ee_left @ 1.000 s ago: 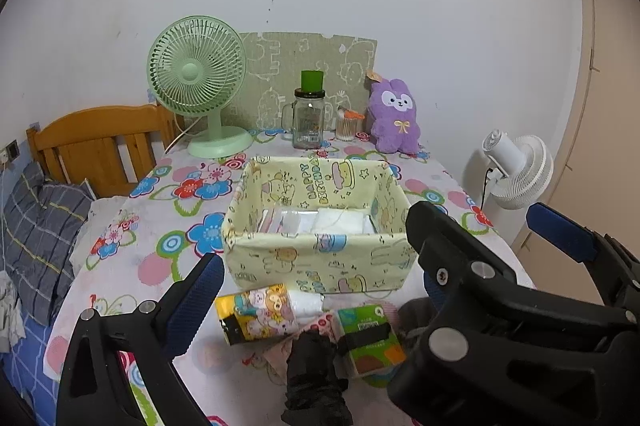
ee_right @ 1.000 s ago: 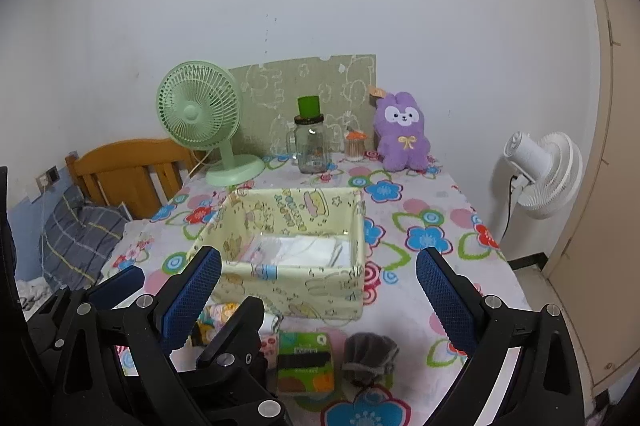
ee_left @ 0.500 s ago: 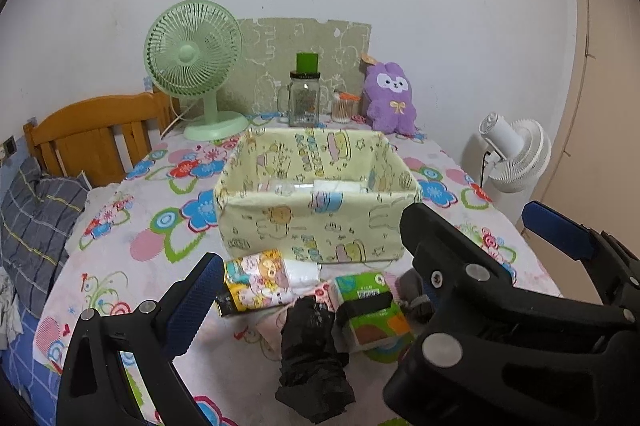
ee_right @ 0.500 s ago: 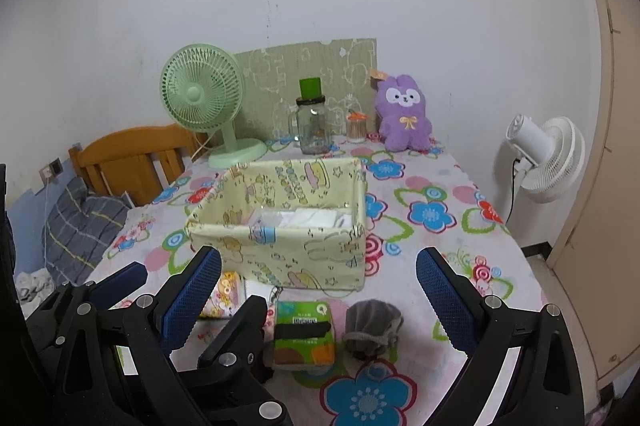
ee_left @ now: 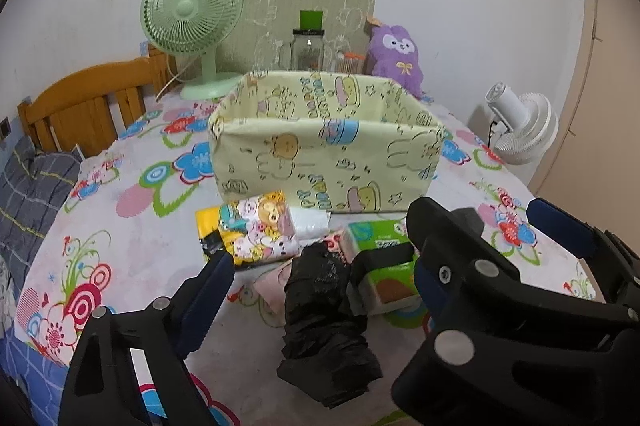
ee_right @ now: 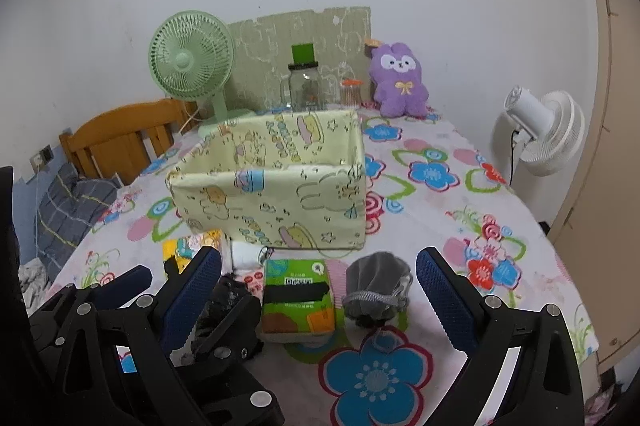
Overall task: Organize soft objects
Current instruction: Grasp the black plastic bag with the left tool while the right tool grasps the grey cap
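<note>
Room: white wall behind, wooden headboard (ee_left: 88, 102) at my left, a standing white fan (ee_right: 548, 130) off the right edge.
Table: flowered cloth (ee_right: 440, 186) covers it; green fan (ee_left: 192, 26), glass jar (ee_left: 308, 46) and purple plush rabbit (ee_right: 398, 80) line the far edge.
Basket: yellow cloth basket (ee_left: 320, 162) sits mid-table, mouth up, now nearer and higher in both views than a second ago, its inside hidden from me.
Change: both my tongs have come down toward the pile in front of the basket; I judge I am about to pick up, nothing moved into the basket yet.
Soft things: black bundle (ee_left: 324, 310), cartoon tissue pack (ee_left: 256, 230), green tissue pack (ee_right: 298, 300) and grey pouch (ee_right: 378, 290) lie close together, some touching, just before the basket's near wall.
Left tongs (ee_left: 316, 290): released, jaws have just been closing a little, with the black bundle between them but not pressed.
Right tongs (ee_right: 318, 290): released and wide, straddling the green pack and pouch, gripping nothing.
Room to move: clear cloth to the right of the pouch; the left tongs crowd my right one's left side, and the basket wall stands close ahead.
</note>
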The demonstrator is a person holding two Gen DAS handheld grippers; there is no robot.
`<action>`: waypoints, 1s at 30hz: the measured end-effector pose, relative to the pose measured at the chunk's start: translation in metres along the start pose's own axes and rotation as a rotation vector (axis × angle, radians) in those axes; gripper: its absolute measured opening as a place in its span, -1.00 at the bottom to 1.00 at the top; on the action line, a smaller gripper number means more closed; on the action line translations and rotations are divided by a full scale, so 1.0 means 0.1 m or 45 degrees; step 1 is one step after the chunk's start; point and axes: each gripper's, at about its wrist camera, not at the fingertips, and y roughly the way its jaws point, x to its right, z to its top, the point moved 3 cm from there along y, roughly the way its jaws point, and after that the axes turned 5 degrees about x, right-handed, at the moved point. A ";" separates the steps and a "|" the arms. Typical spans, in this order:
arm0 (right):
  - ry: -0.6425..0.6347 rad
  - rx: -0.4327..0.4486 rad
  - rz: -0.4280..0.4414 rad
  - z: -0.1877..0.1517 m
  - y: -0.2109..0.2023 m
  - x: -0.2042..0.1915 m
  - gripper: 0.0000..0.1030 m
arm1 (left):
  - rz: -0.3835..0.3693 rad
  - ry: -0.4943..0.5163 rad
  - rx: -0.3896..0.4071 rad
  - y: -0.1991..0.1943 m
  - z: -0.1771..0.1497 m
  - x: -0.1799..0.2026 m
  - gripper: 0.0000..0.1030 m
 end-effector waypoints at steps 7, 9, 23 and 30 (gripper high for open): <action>-0.002 -0.052 0.002 -0.13 0.14 -0.04 0.93 | 0.000 -0.019 -0.058 0.12 -0.13 -0.08 0.61; 0.005 -0.069 0.006 -0.17 0.18 -0.04 0.93 | 0.001 -0.023 -0.076 0.16 -0.16 -0.10 0.51; 0.025 -0.150 0.009 -0.32 0.35 -0.05 0.88 | -0.040 -0.003 -0.116 0.26 -0.27 -0.09 -0.31; 0.011 -0.168 0.029 -0.32 0.40 -0.14 0.80 | 0.013 -0.014 -0.098 0.25 -0.25 -0.19 -0.32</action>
